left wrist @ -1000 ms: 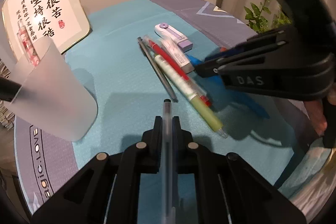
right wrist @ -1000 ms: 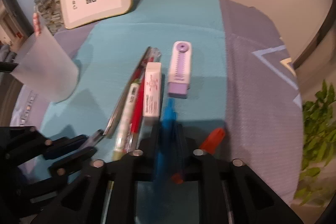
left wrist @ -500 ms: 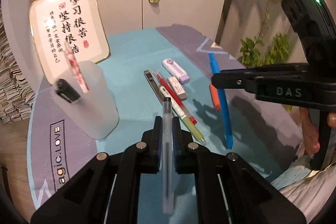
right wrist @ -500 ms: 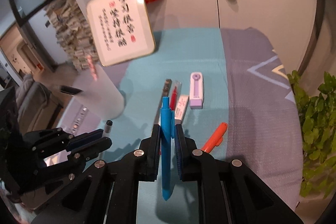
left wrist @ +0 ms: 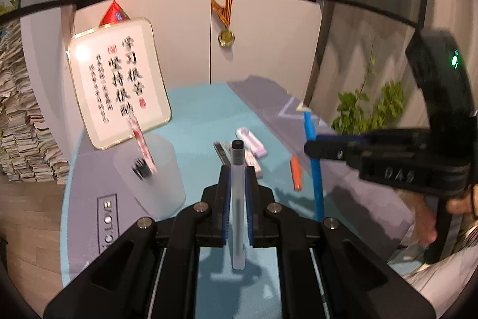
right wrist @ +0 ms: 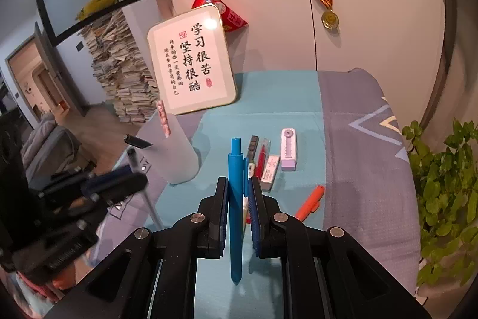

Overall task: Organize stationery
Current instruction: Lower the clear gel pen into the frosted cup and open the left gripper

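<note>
My left gripper (left wrist: 237, 178) is shut on a clear pen with a black cap (left wrist: 238, 199), held upright above the teal mat. My right gripper (right wrist: 238, 187) is shut on a blue pen (right wrist: 236, 199), also held off the table; it shows at the right of the left wrist view (left wrist: 312, 145). A frosted cup (left wrist: 155, 169) (right wrist: 176, 148) stands at the left with a pink patterned pen and a black pen in it. On the mat lie an orange pen (right wrist: 310, 201) (left wrist: 295, 172), a white eraser (right wrist: 270, 168), a purple-white correction tape (right wrist: 289, 148) and several more pens (right wrist: 258, 151).
A framed calligraphy sign (right wrist: 192, 62) leans against the wall behind the cup. A green plant (right wrist: 445, 193) stands off the table's right side. A medal (right wrist: 330, 18) hangs on the wall. Stacked papers (right wrist: 119, 73) rise at the left.
Both grippers have risen from the table and tilted up, each carrying its pen. The cup and the items on the mat now look farther away.
</note>
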